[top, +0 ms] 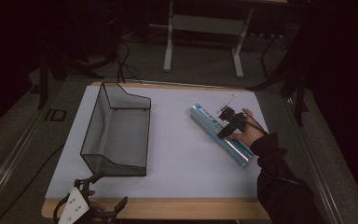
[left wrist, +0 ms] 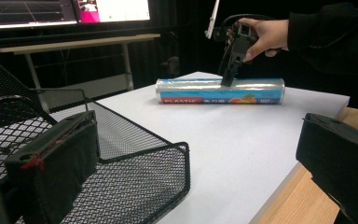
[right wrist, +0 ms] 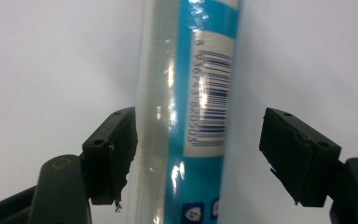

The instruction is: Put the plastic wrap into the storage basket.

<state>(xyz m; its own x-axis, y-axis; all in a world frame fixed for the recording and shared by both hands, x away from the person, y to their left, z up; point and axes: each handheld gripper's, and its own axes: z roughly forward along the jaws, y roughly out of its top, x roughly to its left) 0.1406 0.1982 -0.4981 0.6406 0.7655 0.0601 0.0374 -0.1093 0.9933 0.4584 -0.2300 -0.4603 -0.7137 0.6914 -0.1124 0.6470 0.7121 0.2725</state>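
Over by the white table's [top: 177, 154] right edge, the blue-labelled cylindrical plastic-wrap roll [top: 220, 134] is straddled but not pinched by the right gripper [top: 225, 131], jaws parted, left gripper [top: 103, 191] idling open, so a squeeze is probably needed next.

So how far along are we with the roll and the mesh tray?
Done: little that shows. The plastic wrap roll lies flat on the white mat, well apart from the mesh tray. In hand: the right tongs straddle the roll, jaws open, pads not pressing. Left: gripping, lifting and probably carrying it to the tray, which looks empty. The left tongs wait open beside the tray's near corner.
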